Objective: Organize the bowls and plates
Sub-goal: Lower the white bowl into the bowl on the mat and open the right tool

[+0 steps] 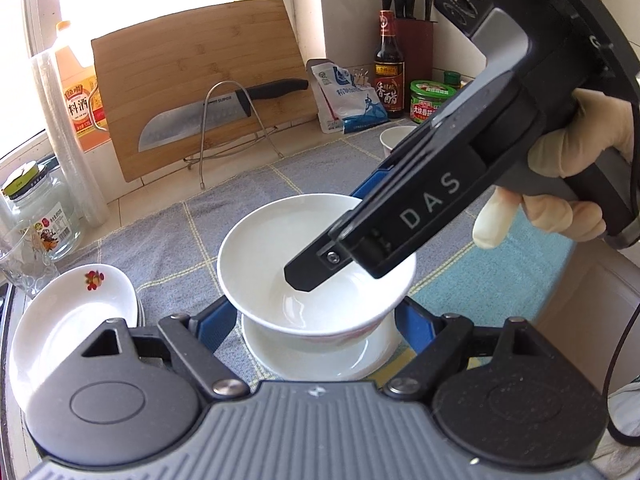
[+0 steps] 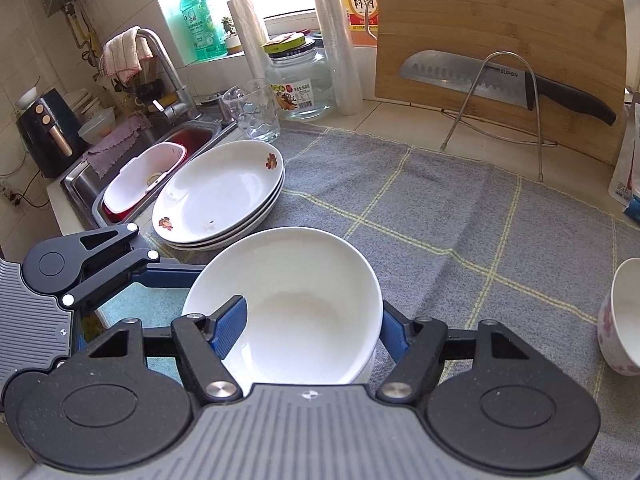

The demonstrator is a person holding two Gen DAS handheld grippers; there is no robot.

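A plain white ceramic bowl (image 2: 294,308) sits over the grey checked cloth (image 2: 460,216) that covers the counter, nested on top of a second white bowl (image 1: 316,354) whose rim shows beneath it in the left wrist view. The right gripper (image 1: 316,270) grasps the upper bowl by its rim: one blue-padded finger (image 2: 230,326) lies inside the bowl and the other stands outside the wall on the opposite side. The left gripper (image 1: 316,320) is spread wide, its two blue fingers standing on either side of the two stacked bowls; whether they touch the lower bowl cannot be told. Just beside the bowls, toward the sink, stands a pile of three shallow white plates with small red flower prints (image 2: 220,196). A third bowl, white with pink flowers (image 2: 622,316), stands well apart at the right edge of the cloth. Behind, one steel kitchen knife with a black handle (image 2: 508,82) rests on a wire rack against one bamboo cutting board (image 2: 500,12).
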